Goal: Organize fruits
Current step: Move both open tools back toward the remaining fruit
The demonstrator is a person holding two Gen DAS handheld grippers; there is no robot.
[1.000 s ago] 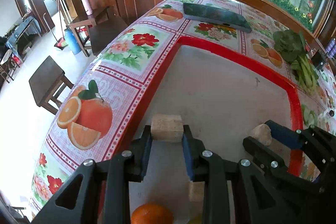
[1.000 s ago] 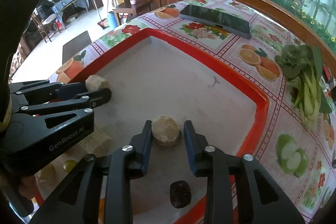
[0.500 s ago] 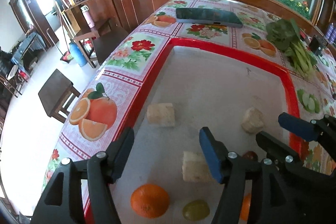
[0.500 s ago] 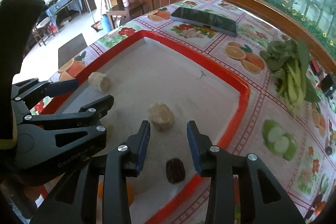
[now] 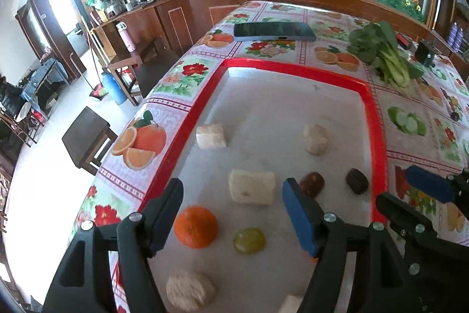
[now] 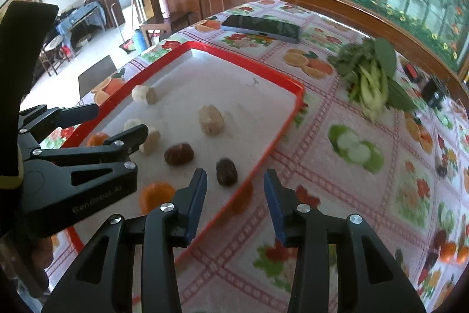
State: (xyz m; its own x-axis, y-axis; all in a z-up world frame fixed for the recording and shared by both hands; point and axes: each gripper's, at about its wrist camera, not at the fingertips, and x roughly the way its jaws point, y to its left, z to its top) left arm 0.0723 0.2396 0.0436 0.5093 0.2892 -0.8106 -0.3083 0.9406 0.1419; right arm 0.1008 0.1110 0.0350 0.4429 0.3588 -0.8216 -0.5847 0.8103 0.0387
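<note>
Tray: the red-rimmed grey rectangular tray is sitting on the fruit-print tablecloth, holding every piece.
Orange: the round orange fruit is lying near the tray's left rim; probably firm and light, best taken across its middle.
Pale chunk: the cream cut block is resting mid-tray; likely soft, wanting a gentle hold on its flat sides.
Dates: the dark brown wrinkled date is lying by the right rim; small, likely sticky.
Left gripper: jaws opening, clamping nothing.
Right gripper: jaws opening, empty.

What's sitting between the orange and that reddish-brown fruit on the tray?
In the left wrist view, a pale block lies between the orange and the reddish-brown fruit.
</note>
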